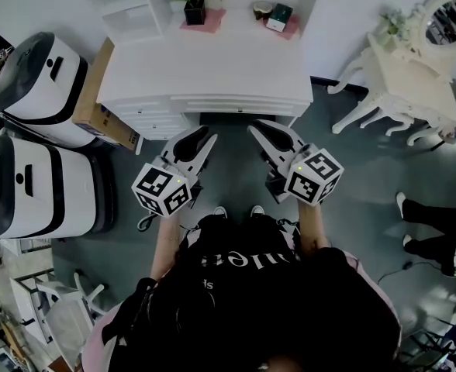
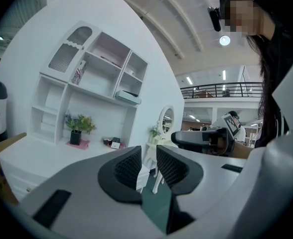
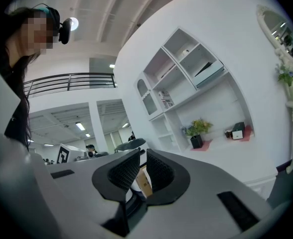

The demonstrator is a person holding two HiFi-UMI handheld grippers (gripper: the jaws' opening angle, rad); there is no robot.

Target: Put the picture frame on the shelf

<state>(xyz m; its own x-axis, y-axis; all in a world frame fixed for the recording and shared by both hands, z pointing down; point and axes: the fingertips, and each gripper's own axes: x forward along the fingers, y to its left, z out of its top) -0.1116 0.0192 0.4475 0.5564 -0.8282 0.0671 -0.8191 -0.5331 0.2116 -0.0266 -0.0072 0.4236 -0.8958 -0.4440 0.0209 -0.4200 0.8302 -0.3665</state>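
We stand before the white desk (image 1: pixel 212 72) with both grippers short of its front edge; the left gripper (image 1: pixel 201 136) and the right gripper (image 1: pixel 260 128) each have their jaws a narrow slit apart, with nothing between them. What we take for the picture frame (image 1: pixel 280 16) stands at the desk's rear right on a pink mat (image 1: pixel 294 28), just beside a small round object (image 1: pixel 261 9) and well apart from both grippers. We judge 3 risks: so narrow an opening could tip the frame; the reach could knock the round object; the lift could strike a shelf (image 2: pixel 106 68) divider.
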